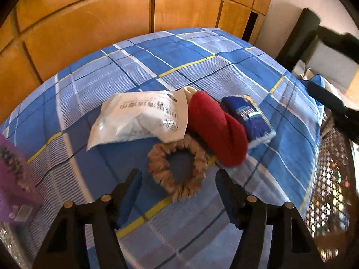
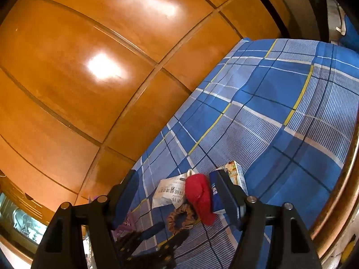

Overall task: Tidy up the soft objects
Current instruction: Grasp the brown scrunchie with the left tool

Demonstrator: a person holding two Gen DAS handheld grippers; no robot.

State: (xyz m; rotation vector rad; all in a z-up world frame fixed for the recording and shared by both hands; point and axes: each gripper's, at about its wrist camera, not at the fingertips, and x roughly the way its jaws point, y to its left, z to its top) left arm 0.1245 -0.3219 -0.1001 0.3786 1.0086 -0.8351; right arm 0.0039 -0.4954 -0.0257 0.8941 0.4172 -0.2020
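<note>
Hovering left tongs (image 1: 177, 179) apart over scrunchie (image 1: 177, 170) | right tongs (image 2: 177, 186) apart | red sock (image 1: 215, 130) touching scrunchie

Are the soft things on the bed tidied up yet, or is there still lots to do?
Nothing looks tidied yet. The white bag, red cloth, blue pack and tan scrunchie lie bunched together on the checked bedspread. In hand: nothing, but the left tool is open right over the scrunchie, probably the first pick. The right tool is open and empty too. So all four things are left.
</note>
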